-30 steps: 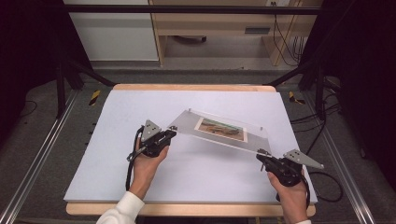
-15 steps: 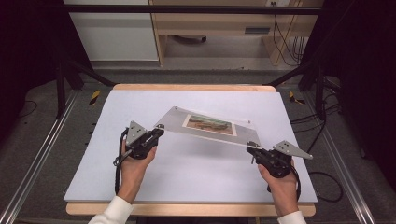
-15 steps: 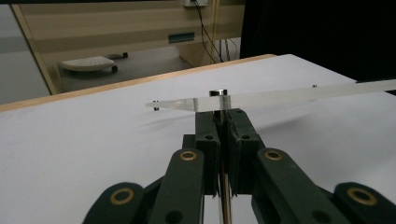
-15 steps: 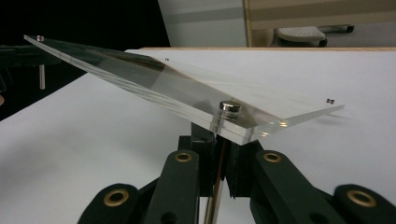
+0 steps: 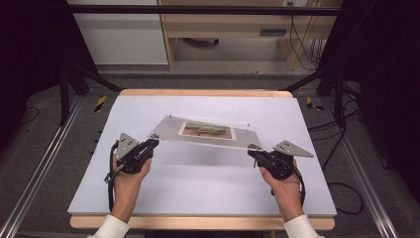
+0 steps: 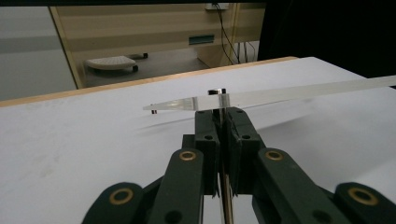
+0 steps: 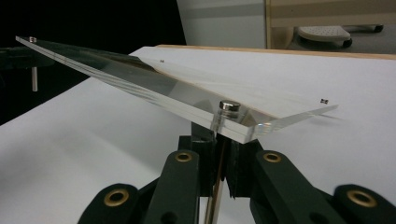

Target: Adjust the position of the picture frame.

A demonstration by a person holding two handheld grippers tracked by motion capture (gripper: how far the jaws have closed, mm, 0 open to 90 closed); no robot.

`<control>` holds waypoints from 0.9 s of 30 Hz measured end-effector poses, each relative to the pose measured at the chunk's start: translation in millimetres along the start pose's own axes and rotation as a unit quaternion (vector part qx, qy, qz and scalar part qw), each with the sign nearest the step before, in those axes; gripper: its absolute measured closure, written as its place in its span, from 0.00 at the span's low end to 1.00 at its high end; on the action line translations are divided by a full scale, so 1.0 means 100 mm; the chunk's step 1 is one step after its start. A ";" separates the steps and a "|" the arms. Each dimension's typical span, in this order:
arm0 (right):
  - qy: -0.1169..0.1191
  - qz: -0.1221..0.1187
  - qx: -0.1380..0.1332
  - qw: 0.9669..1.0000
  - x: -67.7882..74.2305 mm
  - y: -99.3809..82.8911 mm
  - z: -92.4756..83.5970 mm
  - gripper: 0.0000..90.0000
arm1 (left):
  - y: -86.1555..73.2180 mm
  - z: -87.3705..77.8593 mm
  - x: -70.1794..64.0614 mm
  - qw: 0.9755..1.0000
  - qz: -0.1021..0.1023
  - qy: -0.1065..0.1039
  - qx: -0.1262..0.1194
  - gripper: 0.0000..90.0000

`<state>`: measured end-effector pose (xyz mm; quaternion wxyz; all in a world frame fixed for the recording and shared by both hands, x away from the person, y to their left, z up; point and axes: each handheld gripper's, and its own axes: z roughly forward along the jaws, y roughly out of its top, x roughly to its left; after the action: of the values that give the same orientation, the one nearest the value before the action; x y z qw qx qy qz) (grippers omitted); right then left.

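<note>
Above white worktop (image 5: 198, 188): clear picture frame (image 5: 208, 132) held aloft, tilted. Left gripper (image 5: 152, 144) and right gripper (image 5: 253, 152) jaws pinching its corner pegs. Carrying step; next, likely level, matched lowering.

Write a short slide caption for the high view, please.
Two hand-held grippers, left gripper and right gripper, lift a clear acrylic picture frame above the table.

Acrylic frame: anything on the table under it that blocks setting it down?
Nothing visible. The acrylic frame hangs above the white table, held at its near corners by the left gripper and right gripper, each shut on a metal standoff pin. The surface below looks bare.
</note>
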<state>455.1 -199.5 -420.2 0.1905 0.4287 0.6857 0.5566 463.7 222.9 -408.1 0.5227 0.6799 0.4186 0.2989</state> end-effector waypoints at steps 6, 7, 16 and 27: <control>0.011 -0.003 0.002 1.000 0.07 0.04 0.11 0.93 | -0.04 -0.10 0.08 1.000 -0.006 0.014 -0.003 0.93; 0.011 -0.003 0.002 1.000 0.07 0.04 0.11 0.93 | -0.05 -0.12 0.08 1.000 -0.008 0.016 -0.004 0.93; 0.015 -0.007 0.006 1.000 0.12 0.04 0.16 0.93 | -0.13 -0.22 0.08 1.000 -0.013 0.021 -0.008 0.92; 0.009 -0.008 0.010 1.000 0.11 0.01 0.17 0.93 | -0.20 -0.21 0.06 1.000 -0.011 0.024 -0.005 0.92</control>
<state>462.3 -180.5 -422.1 0.1845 0.4198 0.6966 0.5518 443.7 239.9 -422.0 0.5192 0.6651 0.4371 0.3115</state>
